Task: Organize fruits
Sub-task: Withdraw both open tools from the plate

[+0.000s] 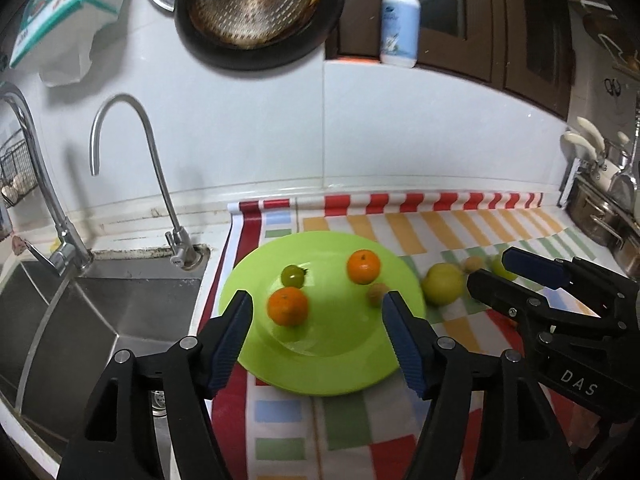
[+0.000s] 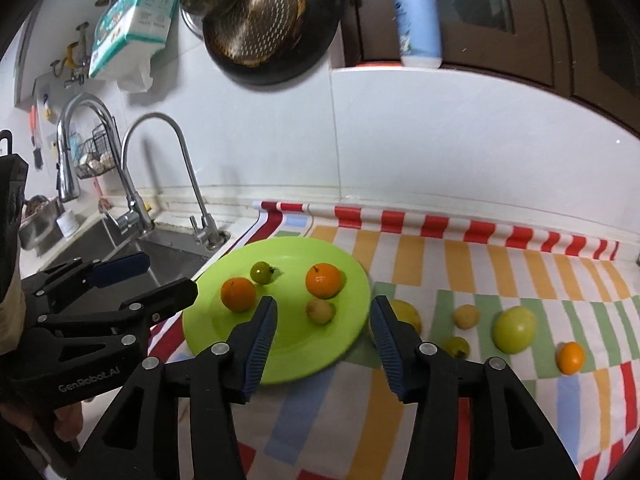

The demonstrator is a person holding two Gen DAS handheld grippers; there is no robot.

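Note:
A lime-green plate (image 1: 340,364) (image 2: 288,360) lies on a striped cloth. It holds two oranges (image 1: 288,306) (image 1: 363,267), a small green fruit (image 1: 293,275) and a small tan fruit (image 1: 377,294). To the plate's right, on the cloth, lie a yellow-green fruit (image 2: 408,314), a tan fruit (image 2: 466,316), a small green fruit (image 2: 457,346), a large green fruit (image 2: 514,330) and a small orange (image 2: 570,357). My left gripper (image 1: 317,304) (image 2: 168,276) hovers open over the plate's near side, holding nothing. My right gripper (image 2: 324,306) (image 1: 490,270) is open over the plate's right edge, also holding nothing.
A steel sink (image 1: 92,320) with two taps (image 1: 132,168) lies left of the cloth. Pans (image 1: 256,8) and a tissue pack (image 1: 68,8) hang on the wall, and a soap bottle (image 1: 400,20) stands on the ledge. Pots (image 1: 600,216) crowd the far right.

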